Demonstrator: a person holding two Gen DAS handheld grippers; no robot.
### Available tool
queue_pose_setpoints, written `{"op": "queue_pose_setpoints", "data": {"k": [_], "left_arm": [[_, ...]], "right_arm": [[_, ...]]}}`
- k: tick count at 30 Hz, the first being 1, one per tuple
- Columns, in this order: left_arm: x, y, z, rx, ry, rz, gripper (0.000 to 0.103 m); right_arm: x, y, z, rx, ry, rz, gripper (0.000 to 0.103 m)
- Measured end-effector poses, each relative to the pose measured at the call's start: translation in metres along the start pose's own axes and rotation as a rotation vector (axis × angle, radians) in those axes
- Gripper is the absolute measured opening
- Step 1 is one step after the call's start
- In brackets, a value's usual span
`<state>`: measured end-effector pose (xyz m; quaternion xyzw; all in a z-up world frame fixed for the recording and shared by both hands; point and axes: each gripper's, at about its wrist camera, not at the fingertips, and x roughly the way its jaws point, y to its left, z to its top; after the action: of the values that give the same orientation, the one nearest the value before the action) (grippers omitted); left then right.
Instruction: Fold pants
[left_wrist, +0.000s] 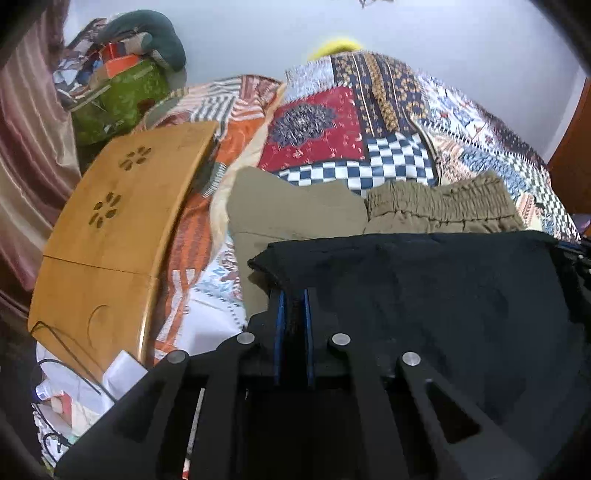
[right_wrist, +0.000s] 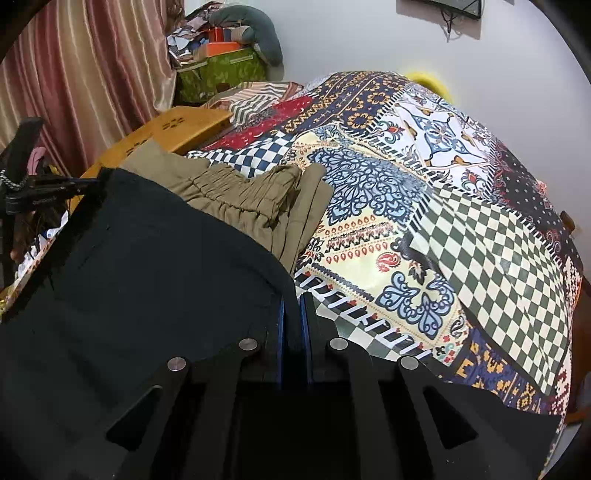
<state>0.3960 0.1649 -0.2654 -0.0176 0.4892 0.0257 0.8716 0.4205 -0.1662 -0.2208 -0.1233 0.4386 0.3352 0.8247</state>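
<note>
Black pants (left_wrist: 424, 302) lie spread on the patterned bedspread (left_wrist: 325, 129), stretched between both grippers. My left gripper (left_wrist: 294, 295) is shut on the black cloth near its left corner, a fold of fabric pinched between the blue pads. In the right wrist view the black pants (right_wrist: 147, 266) fill the left half, and my right gripper (right_wrist: 294, 299) is shut on their right edge. Folded olive-green pants (left_wrist: 436, 206) with an elastic waistband rest just beyond the black pants; the olive-green pants (right_wrist: 251, 199) show in the right wrist view too.
A wooden lap tray (left_wrist: 122, 229) sits on the bed's left side, with cables and papers (left_wrist: 66, 398) below it. A green bag with piled items (left_wrist: 122, 88) stands by the wall, next to a pink curtain (right_wrist: 85, 74). The bedspread (right_wrist: 443, 221) extends to the right.
</note>
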Motion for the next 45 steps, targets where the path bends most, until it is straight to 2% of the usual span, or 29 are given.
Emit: {"op": "queue_pose_setpoints", "data": {"k": [1, 3, 5, 7, 9, 12, 17, 21, 23, 25, 27, 29, 30, 31, 37, 41, 42, 43, 44, 45], "left_arm": [[0.008, -0.001, 0.002, -0.003, 0.024, 0.0, 0.015], [0.016, -0.001, 0.005, -0.007, 0.041, -0.007, 0.032], [0.025, -0.003, 0.008, 0.0, 0.043, 0.011, 0.036], [0.033, -0.003, 0.011, 0.008, 0.05, 0.029, 0.035], [0.034, -0.003, 0.013, 0.01, 0.034, 0.052, 0.024], [0.027, -0.005, 0.017, 0.025, 0.002, 0.069, 0.019], [0.002, -0.011, 0.033, 0.04, -0.097, 0.119, 0.018], [-0.017, -0.014, 0.039, 0.043, -0.144, 0.088, 0.018], [-0.025, -0.018, 0.036, 0.068, -0.158, 0.097, 0.018], [-0.031, -0.022, 0.031, 0.089, -0.172, 0.112, 0.018], [-0.036, -0.025, 0.027, 0.099, -0.184, 0.117, 0.018], [-0.039, -0.026, 0.025, 0.101, -0.194, 0.113, 0.018], [-0.041, -0.027, 0.024, 0.102, -0.199, 0.113, 0.018], [-0.042, -0.027, 0.023, 0.1, -0.205, 0.109, 0.018], [-0.043, -0.023, 0.017, 0.095, -0.234, 0.093, 0.018], [-0.035, -0.022, 0.016, 0.089, -0.231, 0.087, 0.018], [-0.032, -0.023, 0.017, 0.087, -0.225, 0.087, 0.018], [-0.03, -0.023, 0.017, 0.085, -0.221, 0.088, 0.018], [-0.028, -0.024, 0.017, 0.08, -0.219, 0.087, 0.018], [-0.028, -0.025, 0.016, 0.072, -0.22, 0.08, 0.018]], "right_arm": [[0.0, -0.001, 0.0, 0.0, -0.001, -0.005, 0.007], [0.003, -0.002, 0.0, 0.005, 0.003, -0.001, 0.006], [0.003, -0.002, -0.002, 0.008, 0.004, -0.001, 0.006], [0.004, -0.002, -0.002, 0.008, -0.001, -0.001, 0.005], [0.001, -0.003, -0.002, 0.007, -0.021, -0.009, 0.005], [-0.004, -0.004, 0.001, 0.008, -0.048, -0.021, 0.004], [-0.013, -0.011, 0.012, 0.044, -0.088, -0.069, 0.003], [-0.026, -0.014, 0.014, 0.053, -0.097, -0.043, 0.002], [-0.03, -0.013, 0.011, 0.044, -0.077, 0.006, 0.002], [-0.03, -0.012, 0.009, 0.036, -0.043, 0.018, 0.004], [-0.027, -0.012, 0.009, 0.017, -0.016, 0.014, 0.01], [-0.021, -0.013, 0.01, 0.01, 0.006, 0.01, 0.032], [-0.017, -0.014, 0.011, 0.012, 0.01, 0.016, 0.048], [-0.013, -0.015, 0.012, 0.009, 0.011, 0.031, 0.049], [0.034, -0.018, 0.018, 0.005, 0.135, 0.102, 0.05], [0.042, -0.02, 0.011, 0.02, 0.13, 0.137, 0.047], [0.042, -0.02, 0.009, 0.028, 0.129, 0.153, 0.034], [0.041, -0.019, 0.007, 0.046, 0.125, 0.156, 0.025], [0.04, -0.018, 0.006, 0.05, 0.118, 0.146, 0.023], [0.036, -0.013, 0.004, 0.031, 0.101, 0.112, 0.013]]}}
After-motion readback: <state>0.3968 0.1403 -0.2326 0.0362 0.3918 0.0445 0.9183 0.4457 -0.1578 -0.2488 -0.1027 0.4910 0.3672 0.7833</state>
